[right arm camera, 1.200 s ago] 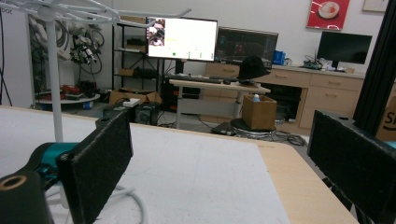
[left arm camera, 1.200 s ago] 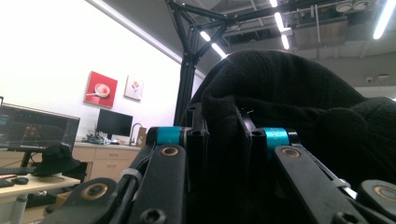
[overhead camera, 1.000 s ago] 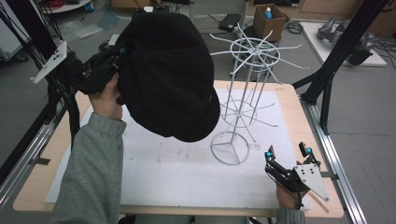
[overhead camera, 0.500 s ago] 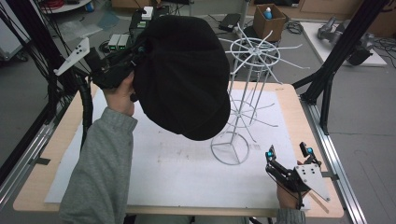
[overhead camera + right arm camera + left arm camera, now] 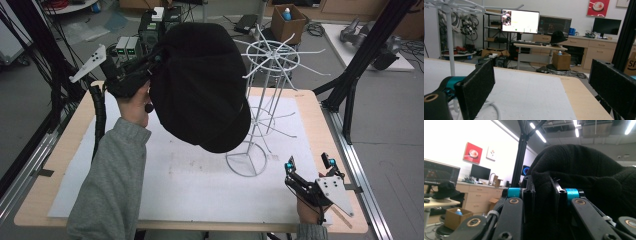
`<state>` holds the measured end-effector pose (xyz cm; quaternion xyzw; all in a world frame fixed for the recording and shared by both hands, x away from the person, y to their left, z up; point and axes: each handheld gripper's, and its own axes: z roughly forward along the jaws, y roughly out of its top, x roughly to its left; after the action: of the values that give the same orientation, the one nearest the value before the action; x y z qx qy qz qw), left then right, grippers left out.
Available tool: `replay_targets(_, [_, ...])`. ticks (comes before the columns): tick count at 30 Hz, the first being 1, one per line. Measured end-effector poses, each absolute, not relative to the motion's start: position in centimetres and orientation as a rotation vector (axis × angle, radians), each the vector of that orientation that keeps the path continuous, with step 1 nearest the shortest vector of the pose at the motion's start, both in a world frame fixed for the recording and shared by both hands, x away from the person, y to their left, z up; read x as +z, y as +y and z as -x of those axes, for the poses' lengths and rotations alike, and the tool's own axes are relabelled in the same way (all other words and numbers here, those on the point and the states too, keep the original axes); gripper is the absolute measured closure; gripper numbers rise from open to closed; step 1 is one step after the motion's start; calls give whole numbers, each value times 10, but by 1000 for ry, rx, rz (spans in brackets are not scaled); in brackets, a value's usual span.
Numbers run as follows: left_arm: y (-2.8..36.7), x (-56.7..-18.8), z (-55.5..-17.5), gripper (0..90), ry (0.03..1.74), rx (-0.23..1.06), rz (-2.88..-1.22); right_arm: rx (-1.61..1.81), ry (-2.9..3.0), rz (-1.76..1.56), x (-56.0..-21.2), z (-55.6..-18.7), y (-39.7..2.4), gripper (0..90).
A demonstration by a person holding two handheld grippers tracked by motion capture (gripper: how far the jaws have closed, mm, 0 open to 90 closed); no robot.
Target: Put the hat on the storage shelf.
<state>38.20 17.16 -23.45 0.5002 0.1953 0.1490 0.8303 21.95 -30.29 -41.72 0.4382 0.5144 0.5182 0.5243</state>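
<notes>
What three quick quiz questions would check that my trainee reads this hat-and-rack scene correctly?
1. True or false: the left hand-held gripper is shut on the black hat.
2. Multiple choice: where does the white wire rack stand? A) on the floor beside the table B) on the white sheet that covers the table C) on the cardboard box
3. In a word, how do the jaws of the right hand-held gripper stand, and is anything between them?

Key:
1. True; its pads pinch the hat's fabric.
2. B; its ring base rests on the sheet.
3. Open; nothing is between them.
</notes>
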Motion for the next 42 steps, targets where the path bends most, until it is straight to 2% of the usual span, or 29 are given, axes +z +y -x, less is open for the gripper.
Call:
replay_targets(13, [172, -255, -391, 741, 453, 277, -1056, 1238, 1230, -1046, -417, -219, -302, 58])
replay_targets(24, [166, -261, -392, 644, 477, 273, -1061, 1242, 1224, -1046, -417, -218, -302, 58])
replay_targets(31, [163, -263, -393, 647, 480, 278, -1068, 1242, 1225, -1045, -417, -219, -302, 58])
replay_targets(42, [161, -266, -394, 570, 507, 283, -1072, 1241, 1221, -1042, -417, -218, -302, 58])
